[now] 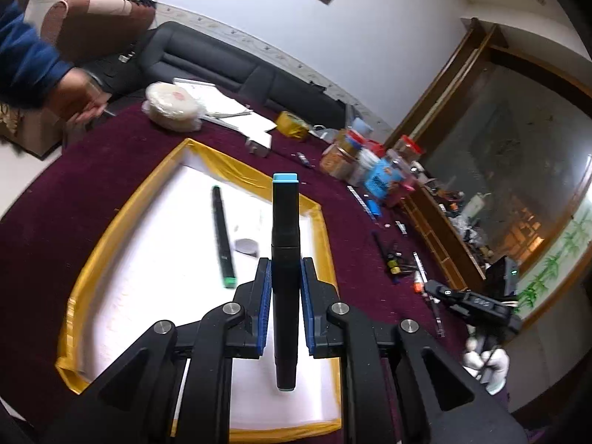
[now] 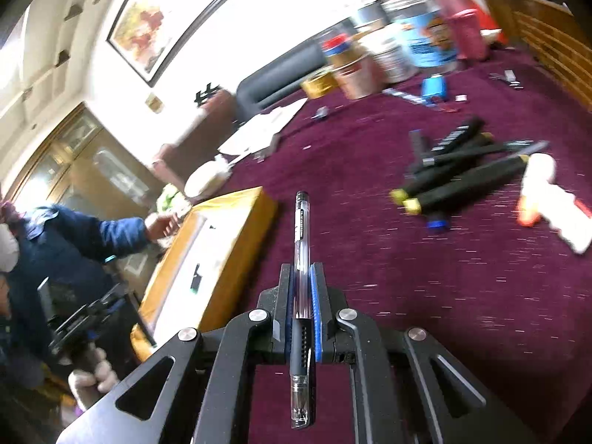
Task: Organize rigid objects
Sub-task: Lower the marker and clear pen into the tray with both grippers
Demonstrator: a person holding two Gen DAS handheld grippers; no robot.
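the left tool point(image 1: 285, 277) is clamped on a black marker point(image 1: 284, 259) with a light blue cap, lengthwise between its pads, over the yellow-rimmed white tray point(image 1: 92, 259), probably to lay it beside the green-capped marker point(image 1: 222, 236) there. the right tool point(image 2: 301, 281) grips a clear pen point(image 2: 300, 259) over the purple tabletop point(image 2: 407, 314), beside the tray; loose markers point(image 2: 455, 181) lie beyond.

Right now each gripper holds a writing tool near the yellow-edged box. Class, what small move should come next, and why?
Probably lower the left gripper and lay its marker on the white lining of the box, beside the green-capped marker already there. The marker hangs clamped above the box, while the right gripper, shut on a pen, is over the purple cloth.
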